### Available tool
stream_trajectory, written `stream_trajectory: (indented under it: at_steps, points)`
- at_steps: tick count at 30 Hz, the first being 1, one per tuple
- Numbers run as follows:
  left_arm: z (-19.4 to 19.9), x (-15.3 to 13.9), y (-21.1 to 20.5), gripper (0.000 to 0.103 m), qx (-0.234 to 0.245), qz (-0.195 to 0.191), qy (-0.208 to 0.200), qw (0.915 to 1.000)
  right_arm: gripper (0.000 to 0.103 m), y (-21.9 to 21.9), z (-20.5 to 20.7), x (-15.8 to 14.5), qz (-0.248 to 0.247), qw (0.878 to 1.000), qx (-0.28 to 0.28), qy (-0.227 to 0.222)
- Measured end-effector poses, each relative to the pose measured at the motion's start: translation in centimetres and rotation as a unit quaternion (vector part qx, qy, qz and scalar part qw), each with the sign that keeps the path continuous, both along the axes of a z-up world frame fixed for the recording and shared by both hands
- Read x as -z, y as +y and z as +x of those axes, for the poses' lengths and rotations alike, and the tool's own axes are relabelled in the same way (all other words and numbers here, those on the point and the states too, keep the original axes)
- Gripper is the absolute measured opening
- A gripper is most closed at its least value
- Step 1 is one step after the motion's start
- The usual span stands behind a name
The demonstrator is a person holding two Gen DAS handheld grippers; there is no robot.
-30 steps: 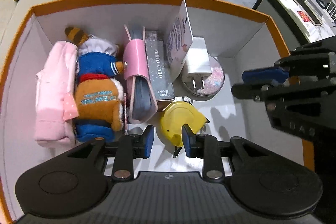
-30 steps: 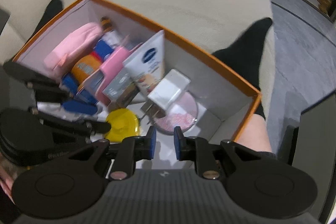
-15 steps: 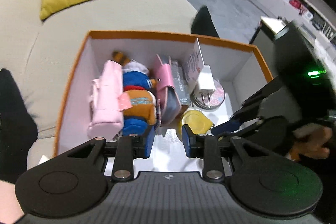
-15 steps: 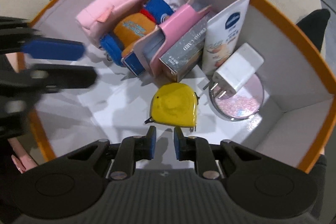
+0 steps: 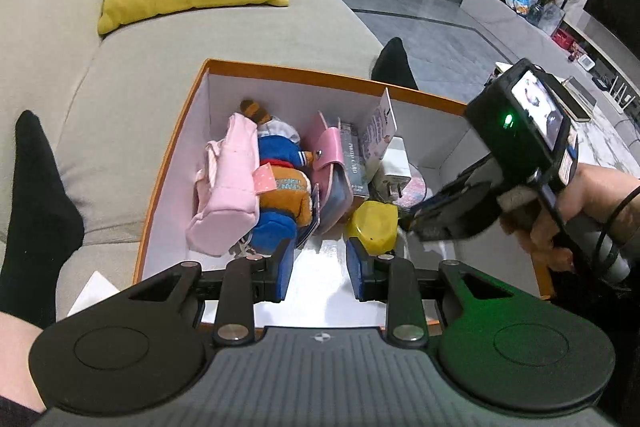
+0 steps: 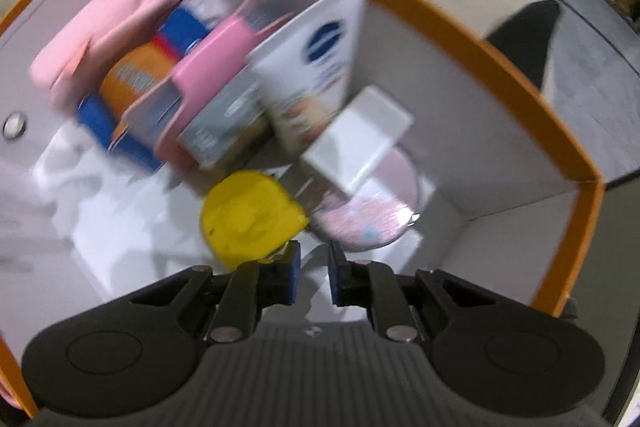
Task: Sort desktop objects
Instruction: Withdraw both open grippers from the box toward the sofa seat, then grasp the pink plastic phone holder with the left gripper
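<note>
right wrist view smeared by motion blur; print on the white tube and grey card box unreadable. pink glitter disc partly covered by the white charger and yellow tape measure. in the left wrist view, right gripper tips blurred beside the tape measure; jaw gap not discernible there. plush toy half hidden behind the pink pouch. orange box near edge hidden by the left gripper body.
</note>
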State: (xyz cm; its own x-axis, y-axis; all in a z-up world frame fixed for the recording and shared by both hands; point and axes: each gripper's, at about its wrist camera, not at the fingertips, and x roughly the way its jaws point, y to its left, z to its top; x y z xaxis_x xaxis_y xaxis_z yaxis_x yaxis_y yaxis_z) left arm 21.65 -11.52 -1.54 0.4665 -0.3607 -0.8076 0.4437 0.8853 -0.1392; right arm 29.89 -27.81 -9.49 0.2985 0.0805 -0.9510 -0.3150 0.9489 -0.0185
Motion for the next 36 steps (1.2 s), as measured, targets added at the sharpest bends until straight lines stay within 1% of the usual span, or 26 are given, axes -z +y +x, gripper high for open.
stream_trajectory:
  at_steps: [4, 6, 8, 11, 13, 15, 17, 18, 19, 22, 23, 26, 28, 32, 36]
  points:
    - [-0.6, -0.2, 0.6, 0.033, -0.003, 0.001, -0.009, 1.0, 0.016, -0.4, -0.5, -0.8, 0.006, 1.0, 0.0, -0.006]
    - [-1.1, -0.5, 1.1, 0.033, -0.001, -0.002, -0.013, 0.9999, 0.017, -0.6, -1.2, -1.5, 0.018, 1.0, -0.001, -0.011]
    - [-1.7, -0.9, 1.7, 0.033, -0.001, -0.003, -0.021, 0.9998, 0.017, -0.9, -2.2, -2.6, 0.028, 0.999, -0.002, -0.029]
    - [-3.0, -1.6, 2.9, 0.033, 0.0, 0.0, -0.038, 0.9993, 0.017, -1.0, -4.3, -4.9, 0.051, 0.995, -0.014, -0.078]
    - [-4.1, -2.1, 3.9, 0.033, 0.0, 0.004, -0.049, 0.9988, 0.018, -0.9, -5.8, -6.5, 0.084, 0.99, -0.021, -0.109]
    - [-5.2, -2.5, 4.9, 0.033, 0.0, 0.014, -0.057, 0.9983, 0.021, -0.6, -7.4, -7.9, 0.117, 0.983, -0.03, -0.14]
    - [-6.3, -2.8, 5.8, 0.033, -0.001, 0.026, -0.062, 0.9977, 0.033, 0.2, -9.4, -9.0, 0.142, 0.975, -0.04, -0.166]
    - [-7.0, -2.8, 6.3, 0.033, -0.003, 0.032, -0.064, 0.9974, 0.033, 0.4, -10.5, -9.6, 0.154, 0.971, -0.048, -0.178]
    - [-7.5, -2.9, 6.7, 0.033, -0.003, 0.037, -0.066, 0.9971, 0.033, 0.6, -11.2, -10.1, 0.161, 0.968, -0.055, -0.185]
    - [-9.3, -3.1, 7.9, 0.033, -0.004, 0.053, -0.07, 0.9962, 0.039, 2.0, -13.5, -11.2, 0.18, 0.96, -0.069, -0.202]
    - [-9.9, -3.0, 8.3, 0.033, -0.004, 0.058, -0.069, 0.9959, 0.043, 2.6, -14.3, -11.3, 0.185, 0.959, -0.073, -0.203]
    - [-11.8, -2.6, 9.1, 0.033, 0.002, 0.075, -0.066, 0.995, 0.043, 4.1, -16.6, -11.0, 0.197, 0.956, -0.088, -0.199]
    - [-13.2, -2.1, 9.4, 0.033, 0.014, 0.088, -0.058, 0.9943, 0.044, 5.0, -18.2, -10.4, 0.21, 0.955, -0.102, -0.184]
    - [-16.0, -0.4, 9.6, 0.033, 0.052, 0.121, -0.038, 0.9906, 0.045, 6.7, -20.2, -7.8, 0.237, 0.954, -0.123, -0.137]
    - [-18.4, 1.7, 9.8, 0.034, 0.088, 0.149, -0.016, 0.9848, 0.046, 8.7, -22.0, -4.8, 0.228, 0.96, -0.138, -0.081]
